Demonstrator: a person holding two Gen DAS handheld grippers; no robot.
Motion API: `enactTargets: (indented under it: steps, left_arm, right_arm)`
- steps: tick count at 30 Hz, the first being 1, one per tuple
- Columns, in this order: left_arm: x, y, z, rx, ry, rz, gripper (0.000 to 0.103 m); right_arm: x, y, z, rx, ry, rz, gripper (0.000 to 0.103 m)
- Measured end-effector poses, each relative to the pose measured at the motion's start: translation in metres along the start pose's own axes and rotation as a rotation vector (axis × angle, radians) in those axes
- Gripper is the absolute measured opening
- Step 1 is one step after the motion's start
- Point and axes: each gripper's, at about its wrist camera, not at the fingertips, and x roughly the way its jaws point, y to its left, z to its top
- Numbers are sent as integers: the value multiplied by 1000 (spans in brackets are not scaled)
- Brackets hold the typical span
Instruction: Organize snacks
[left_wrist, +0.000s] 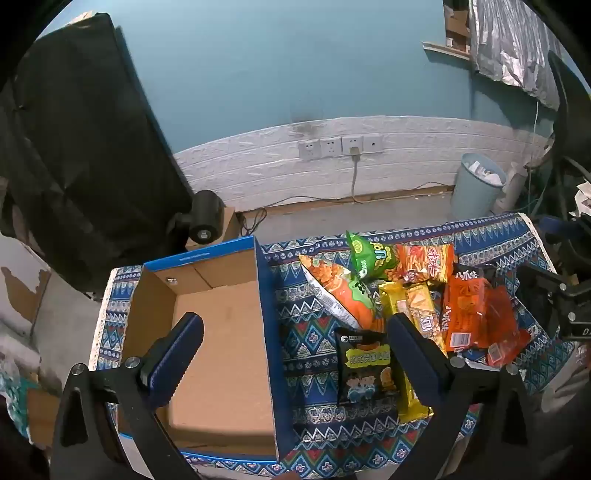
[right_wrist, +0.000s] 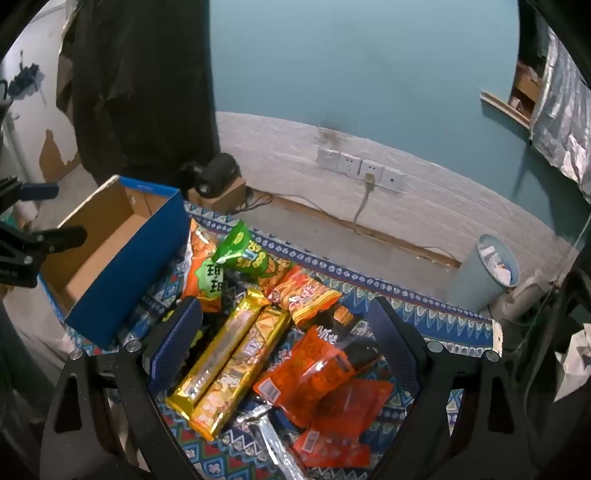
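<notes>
An open blue cardboard box with nothing in it stands on the left of the patterned tablecloth; it also shows in the right wrist view. Snack packets lie in a pile to its right: a black packet, yellow bars, orange-red packets, a green bag and an orange bag. My left gripper is open, straddling the box wall and the black packet. My right gripper is open above the yellow bars and orange-red packets.
A blue waste bin stands on the floor behind the table. Wall sockets with a cable, a black device on a small box and a dark hanging cover are at the back. Clutter sits at the far right.
</notes>
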Motion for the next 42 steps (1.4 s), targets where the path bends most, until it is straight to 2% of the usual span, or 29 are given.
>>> enactTargets:
  steps: [2,6,8,10,42]
  left_arm:
    - [0,-1,0,2,0,4,101]
    - [0,-2,0,-2,1,1,101]
    - [0,-2,1,1,0,5,101]
    - [1,-2,0,0,-3,7,101]
    - [2,-5,-2,10,4,2,101]
  right_arm:
    - [1,0,0,7,-11,6,90]
    - [8,-5,7,32,42,19,90]
    - [7,-5,-2,59,16,21,90]
    - [8,-8,0,66,27,18,90]
    - [1,-3,-4,21,23,30,90]
